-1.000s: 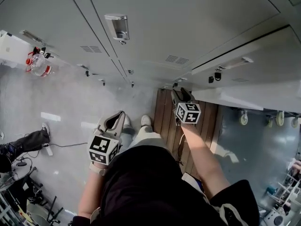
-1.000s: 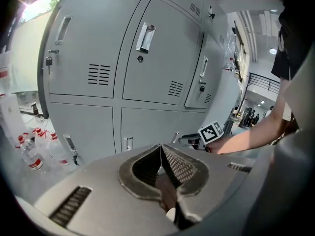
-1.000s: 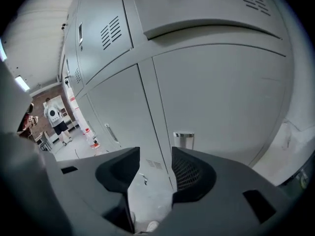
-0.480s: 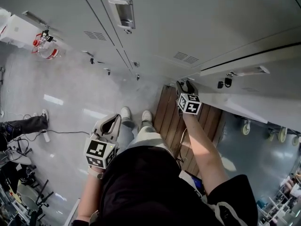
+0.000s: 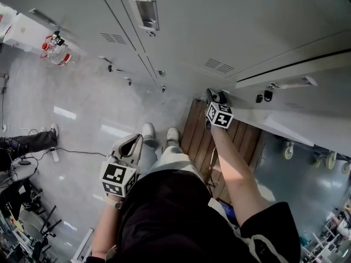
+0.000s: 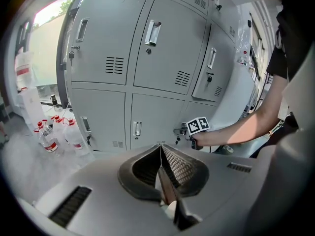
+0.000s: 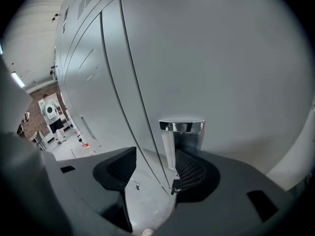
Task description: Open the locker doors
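- The left gripper [image 6: 160,149] is held low, away from the lockers [image 5: 219,21]; its jaws are pressed together with nothing between them.
- The right gripper [image 7: 156,157] is up against a grey locker door [image 7: 216,58], jaws spread wide and gripping nothing.
- A chrome recessed handle [image 7: 181,134] sits just at the tip of its right-hand jaw, and the door's edge seam runs between the jaws.
- In the head view, a dark gap shows along one door on the right.
- Water bottles [image 6: 54,136] stand on the floor by the lockers' left end.

bottles [image 6: 58,134] on flr; wood slat board [image 5: 198,138] flat; caster [image 5: 289,150] nr it
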The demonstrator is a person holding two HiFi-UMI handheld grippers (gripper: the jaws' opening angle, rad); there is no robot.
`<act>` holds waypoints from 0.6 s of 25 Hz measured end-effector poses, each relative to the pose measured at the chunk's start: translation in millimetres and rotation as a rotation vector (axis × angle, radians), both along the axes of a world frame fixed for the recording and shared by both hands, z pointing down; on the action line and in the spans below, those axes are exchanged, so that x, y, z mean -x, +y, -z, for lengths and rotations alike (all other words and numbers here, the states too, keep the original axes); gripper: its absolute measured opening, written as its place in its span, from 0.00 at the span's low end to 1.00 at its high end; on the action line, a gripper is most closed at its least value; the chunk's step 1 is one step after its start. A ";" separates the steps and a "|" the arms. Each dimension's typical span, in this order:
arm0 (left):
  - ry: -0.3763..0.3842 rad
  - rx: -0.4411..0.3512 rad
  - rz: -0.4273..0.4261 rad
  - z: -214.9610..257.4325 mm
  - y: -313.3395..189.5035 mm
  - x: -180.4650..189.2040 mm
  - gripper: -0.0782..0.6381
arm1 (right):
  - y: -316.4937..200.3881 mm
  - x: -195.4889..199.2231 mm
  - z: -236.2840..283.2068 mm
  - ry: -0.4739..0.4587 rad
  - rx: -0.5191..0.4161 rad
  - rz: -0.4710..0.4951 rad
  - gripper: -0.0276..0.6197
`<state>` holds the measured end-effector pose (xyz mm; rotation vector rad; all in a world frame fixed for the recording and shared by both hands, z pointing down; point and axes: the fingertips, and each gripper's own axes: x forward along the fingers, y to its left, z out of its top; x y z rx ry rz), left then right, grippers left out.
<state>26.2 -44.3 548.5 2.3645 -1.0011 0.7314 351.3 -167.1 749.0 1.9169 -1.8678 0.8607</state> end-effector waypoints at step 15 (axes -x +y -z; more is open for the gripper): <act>0.014 -0.007 -0.018 0.1 9.4 -10.4 0.14 | 32.0 5.4 0.4 0.005 0.002 -0.058 0.38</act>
